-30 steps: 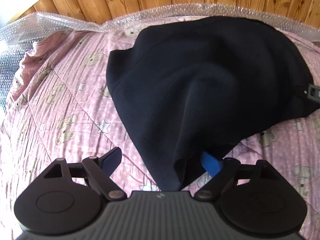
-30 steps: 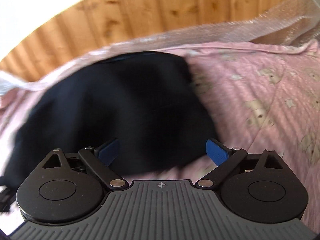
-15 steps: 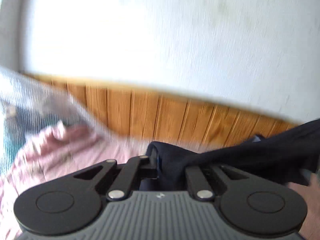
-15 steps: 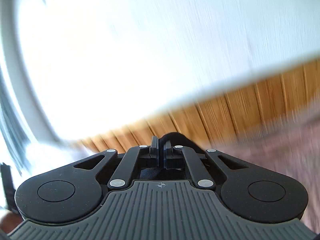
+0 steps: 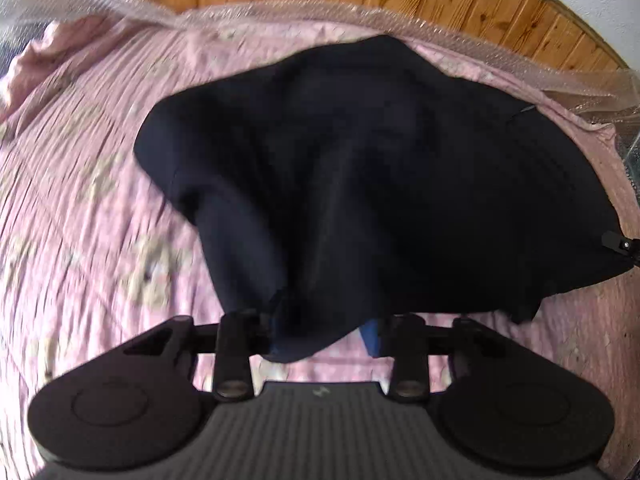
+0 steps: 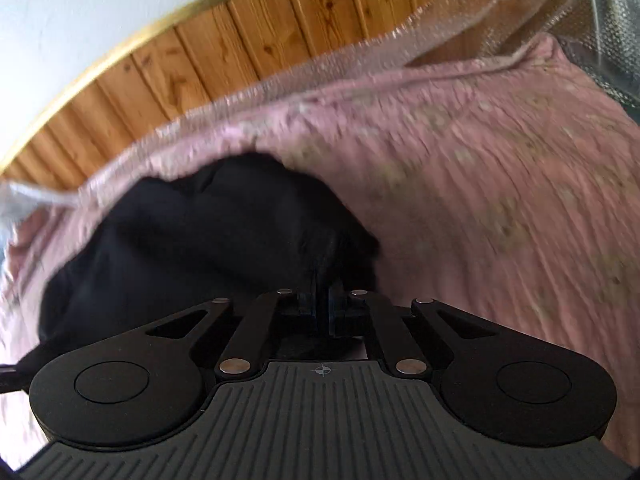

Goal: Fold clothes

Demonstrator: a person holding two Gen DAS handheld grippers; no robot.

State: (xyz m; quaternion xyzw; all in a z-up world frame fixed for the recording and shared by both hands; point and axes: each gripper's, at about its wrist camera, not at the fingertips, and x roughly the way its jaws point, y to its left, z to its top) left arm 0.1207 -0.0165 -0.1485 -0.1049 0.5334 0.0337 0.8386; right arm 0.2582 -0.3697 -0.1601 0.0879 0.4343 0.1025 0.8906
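Note:
A black garment lies spread and rumpled on a pink bedspread. Its near corner hangs between the jaws of my left gripper, which are opening. The right blue pad stands clear of the cloth and the left finger is hidden under it. In the right wrist view my right gripper is shut on a pinched fold of the black garment. The tip of that right gripper shows at the garment's right edge in the left wrist view. Both views are motion-blurred.
The pink bedspread has a bear and star print. A sheet of clear bubble wrap runs along its far edge. Behind it stands a wood-panelled wall with white plaster above.
A second ago both grippers stood open over the garment. Half a second ago both were shut on it and raised toward the wall. Now both tilt down at the bed and the left jaws have parted.

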